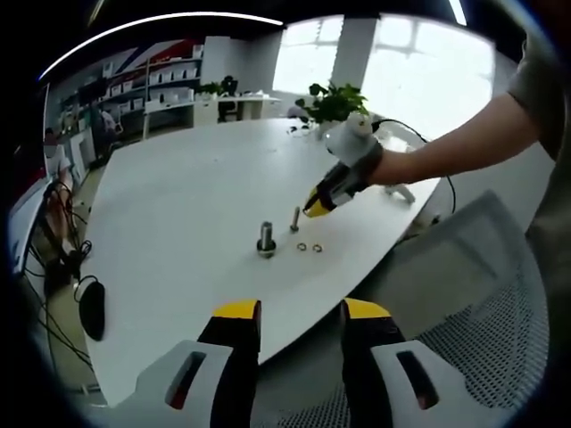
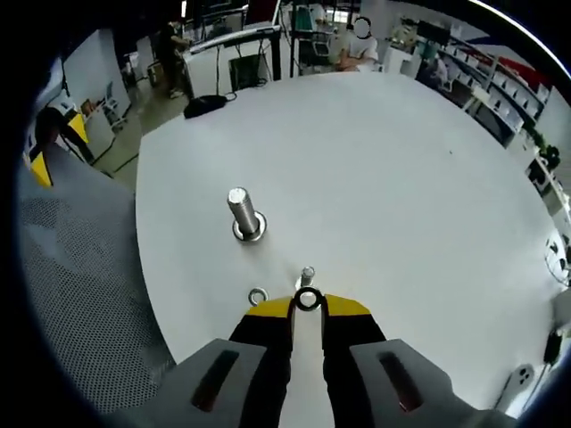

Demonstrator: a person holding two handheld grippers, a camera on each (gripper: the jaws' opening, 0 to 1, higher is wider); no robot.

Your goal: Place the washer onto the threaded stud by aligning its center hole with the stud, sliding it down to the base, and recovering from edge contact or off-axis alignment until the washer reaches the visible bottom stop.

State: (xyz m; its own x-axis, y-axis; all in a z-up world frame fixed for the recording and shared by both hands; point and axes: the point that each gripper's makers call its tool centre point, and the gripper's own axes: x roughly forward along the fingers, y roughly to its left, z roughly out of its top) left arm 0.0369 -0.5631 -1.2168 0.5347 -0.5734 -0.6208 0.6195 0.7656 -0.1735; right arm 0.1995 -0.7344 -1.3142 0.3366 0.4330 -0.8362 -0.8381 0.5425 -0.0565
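Observation:
A small threaded stud (image 1: 295,218) stands upright on the white table (image 1: 178,196), beside a larger bolt (image 1: 266,239) with a ring at its base. Two loose washers (image 1: 302,247) lie just in front of the small stud. My right gripper (image 1: 314,207) hovers to the right of the stud, tips angled down. In the right gripper view my right gripper (image 2: 308,306) is shut on a washer (image 2: 308,299), held just short of the small stud (image 2: 307,275). The big bolt (image 2: 241,214) is up-left, and one loose washer (image 2: 258,295) lies left of the tips. My left gripper (image 1: 302,314) stays open at the table's near edge.
A mesh chair (image 1: 482,303) stands by the table edge under my left gripper. A potted plant (image 1: 335,102) and a cable (image 1: 419,134) sit at the far side. A person's forearm (image 1: 464,143) reaches in from the right. Shelves line the back wall.

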